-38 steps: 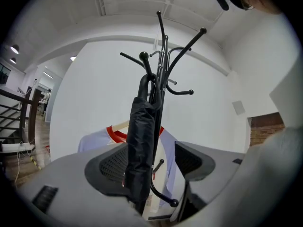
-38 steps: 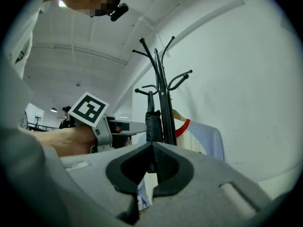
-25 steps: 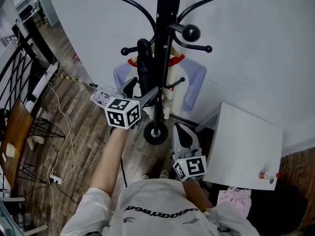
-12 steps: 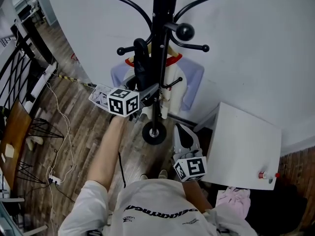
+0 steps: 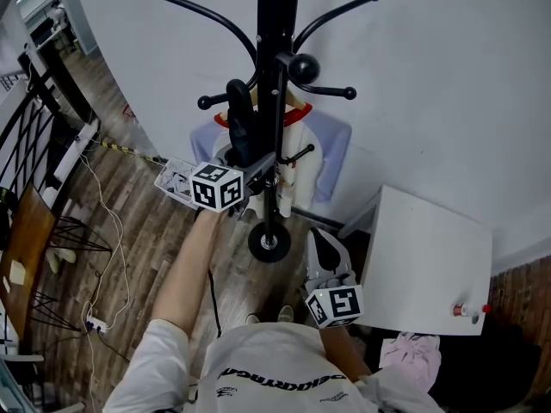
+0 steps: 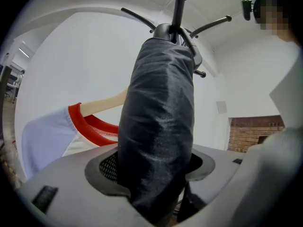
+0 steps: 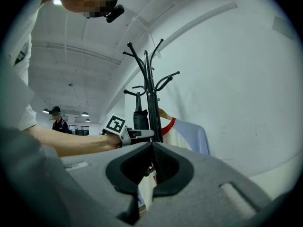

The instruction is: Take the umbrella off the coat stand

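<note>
A folded black umbrella (image 5: 241, 127) hangs upright against the pole of the black coat stand (image 5: 274, 24). My left gripper (image 5: 250, 166) reaches level to it. In the left gripper view the umbrella (image 6: 158, 126) fills the gap between the jaws of that gripper (image 6: 156, 167); the jaws are closing around it, and I see no squeeze in the fabric. My right gripper (image 5: 320, 239) hangs low near my body, in front of the stand's base, with its jaws together and nothing in them. From its view I see the umbrella (image 7: 140, 119) and the stand (image 7: 150, 93) ahead.
A white and pale blue shirt (image 5: 331, 144) with a red collar hangs on a hanger behind the stand. A white cabinet (image 5: 430, 256) stands at the right by the wall. A black railing (image 5: 34, 127) and floor cables (image 5: 108, 231) lie at left. A person (image 7: 57, 119) stands far off.
My left gripper has moved forward to the stand, and the umbrella now stands between its jaws. The right gripper has stayed where it was.
</note>
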### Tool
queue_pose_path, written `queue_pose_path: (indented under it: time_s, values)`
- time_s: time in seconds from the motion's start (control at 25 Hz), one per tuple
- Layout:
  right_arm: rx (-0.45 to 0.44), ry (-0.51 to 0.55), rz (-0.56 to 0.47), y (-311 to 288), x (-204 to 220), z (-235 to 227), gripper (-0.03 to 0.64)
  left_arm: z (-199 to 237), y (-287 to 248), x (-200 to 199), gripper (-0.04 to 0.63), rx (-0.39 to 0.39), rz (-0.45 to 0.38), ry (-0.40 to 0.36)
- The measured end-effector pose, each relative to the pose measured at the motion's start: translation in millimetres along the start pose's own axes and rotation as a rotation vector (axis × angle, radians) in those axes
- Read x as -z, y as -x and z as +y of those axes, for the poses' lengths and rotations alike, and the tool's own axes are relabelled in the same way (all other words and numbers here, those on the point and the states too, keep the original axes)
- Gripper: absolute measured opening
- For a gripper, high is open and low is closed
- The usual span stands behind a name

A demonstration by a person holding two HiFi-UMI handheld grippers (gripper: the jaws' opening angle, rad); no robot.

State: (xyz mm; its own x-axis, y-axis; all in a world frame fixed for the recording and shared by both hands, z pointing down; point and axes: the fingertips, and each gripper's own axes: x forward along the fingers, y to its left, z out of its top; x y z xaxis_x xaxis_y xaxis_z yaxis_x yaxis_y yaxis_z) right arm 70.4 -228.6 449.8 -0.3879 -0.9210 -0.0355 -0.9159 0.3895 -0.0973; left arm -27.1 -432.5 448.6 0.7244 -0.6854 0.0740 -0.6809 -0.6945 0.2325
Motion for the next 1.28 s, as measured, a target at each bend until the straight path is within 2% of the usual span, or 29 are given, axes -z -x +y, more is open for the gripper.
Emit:
queue_pose_path:
  time_s: [0.28, 0.6, 0.96, 1.28]
  values:
    - [-0.001, 0.001, -0.003, 2, -2, 0, -0.007, -2, 3, 0, 0.267, -0.038, 0.013, -0.040]
    - [-0.001, 0.007, -0.012, 9, -6, 5, -0.007, 4, 19, -7, 0.264, -0.097, 0.017, -0.047]
    - [-0.018, 0.015, -0.033, 8, -17, 17, -0.008, 6, 43, -41, 0.264, -0.164, 0.004, -0.066]
    - [-0.039, 0.024, -0.051, 10, -24, 28, -0.006, 8, 68, -51, 0.264, -0.234, 0.007, -0.047]
